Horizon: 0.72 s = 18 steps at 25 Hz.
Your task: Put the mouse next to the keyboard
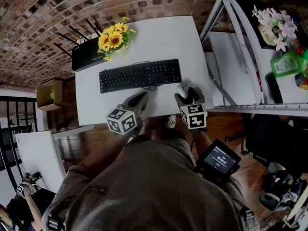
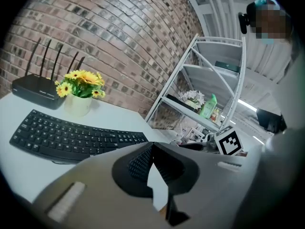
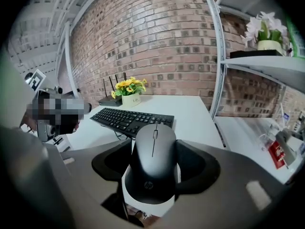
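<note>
Mouse [image 3: 153,163] sits clamped by its sides between the fingers [image 3: 200,166] of the right gripper [image 1: 186,95], near the desk's [image 1: 163,37] front right corner, just right of the black keyboard [image 1: 140,75]. The side grip seems meant to keep it level for setting down. The left gripper [image 2: 151,149] hangs near the front edge, fingers together and empty.

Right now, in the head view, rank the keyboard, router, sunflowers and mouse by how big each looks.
1. keyboard: clearly the largest.
2. router and sunflowers: they look about alike, so I won't rank one over the other.
3. mouse: the smallest.
</note>
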### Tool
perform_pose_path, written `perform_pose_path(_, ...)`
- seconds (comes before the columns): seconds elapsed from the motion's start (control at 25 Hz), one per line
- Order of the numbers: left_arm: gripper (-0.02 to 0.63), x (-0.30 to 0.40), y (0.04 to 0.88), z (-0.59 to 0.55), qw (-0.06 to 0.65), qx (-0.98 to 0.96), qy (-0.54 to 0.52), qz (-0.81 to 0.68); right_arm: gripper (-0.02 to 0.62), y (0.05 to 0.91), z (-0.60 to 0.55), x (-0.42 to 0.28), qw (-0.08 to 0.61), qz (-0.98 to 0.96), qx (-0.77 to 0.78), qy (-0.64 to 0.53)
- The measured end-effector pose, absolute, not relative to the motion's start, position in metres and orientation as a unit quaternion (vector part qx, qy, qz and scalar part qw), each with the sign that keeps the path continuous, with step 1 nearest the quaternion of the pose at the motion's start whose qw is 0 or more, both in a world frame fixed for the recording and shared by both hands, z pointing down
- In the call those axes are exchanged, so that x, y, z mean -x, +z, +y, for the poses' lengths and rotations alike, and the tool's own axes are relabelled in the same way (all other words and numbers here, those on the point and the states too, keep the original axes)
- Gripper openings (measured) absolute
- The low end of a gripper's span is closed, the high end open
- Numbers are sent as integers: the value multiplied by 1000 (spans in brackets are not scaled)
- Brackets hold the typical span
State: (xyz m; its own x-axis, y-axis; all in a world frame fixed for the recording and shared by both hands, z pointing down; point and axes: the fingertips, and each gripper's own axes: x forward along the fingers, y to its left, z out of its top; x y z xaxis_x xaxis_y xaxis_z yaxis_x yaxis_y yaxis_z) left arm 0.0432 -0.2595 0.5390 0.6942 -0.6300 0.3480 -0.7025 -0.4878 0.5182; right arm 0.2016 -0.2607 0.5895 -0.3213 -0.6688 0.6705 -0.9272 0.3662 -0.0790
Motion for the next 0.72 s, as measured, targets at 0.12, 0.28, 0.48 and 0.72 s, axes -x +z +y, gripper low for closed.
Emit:
perform_pose_path(0.12,0,-64,539,-268,330,-856,55,-393,304,595,-273,-226,279,-777,-511,239)
perform_pose_path(0.28,0,-79,541,-279,338,-851,55,-398,304,602,-292,-246,280,-772,-515,247)
perform_pose_path(0.48,0,-87,550,-290,347,-846,63,-399,304,615,-313,-256,278,-763,-518,267)
perform_pose_path(0.72,0,-82,556,-298,360,-840,65,-402,304,637,-332,-261,304,-748,-519,280)
